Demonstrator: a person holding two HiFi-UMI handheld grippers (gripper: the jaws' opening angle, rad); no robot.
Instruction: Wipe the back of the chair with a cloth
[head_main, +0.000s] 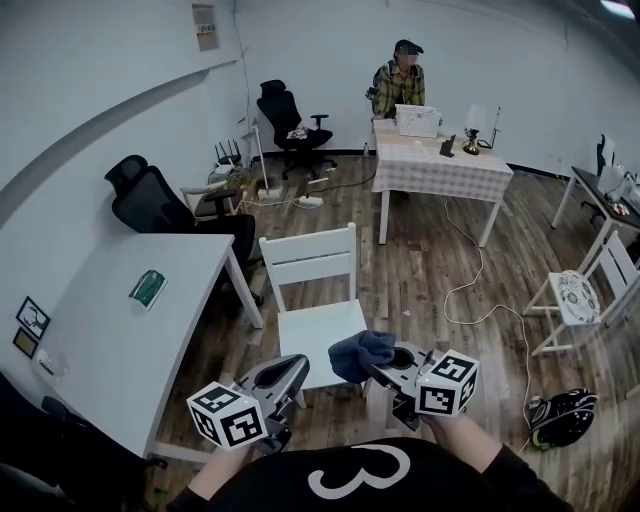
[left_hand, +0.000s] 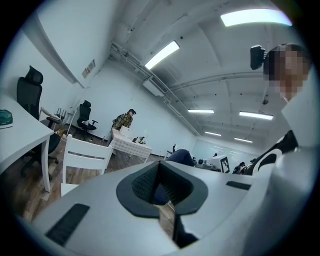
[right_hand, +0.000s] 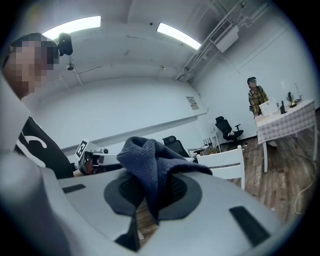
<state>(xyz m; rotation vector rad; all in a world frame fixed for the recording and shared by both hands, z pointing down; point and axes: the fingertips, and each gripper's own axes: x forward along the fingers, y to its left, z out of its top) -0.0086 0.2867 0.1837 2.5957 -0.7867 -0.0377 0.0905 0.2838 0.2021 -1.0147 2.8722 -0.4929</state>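
Far left, table (head_main: 110, 300): white, just beside the chair.
Left gripper (head_main: 293, 368): jaws pressed together, nothing between them, low by the seat's front corner.
Chair (head_main: 308, 262): white, its slatted back on the far side, untouched.
Cloth (head_main: 358, 354): dark blue, bunched above the seat's front edge.
Right gripper (head_main: 388, 358): pinching the cloth.

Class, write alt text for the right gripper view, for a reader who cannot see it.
The right tongs are shut on a crumpled dark blue knitted cloth. Beyond them stand a white wooden slat-back chair and a table with a checked cover on a wooden floor.
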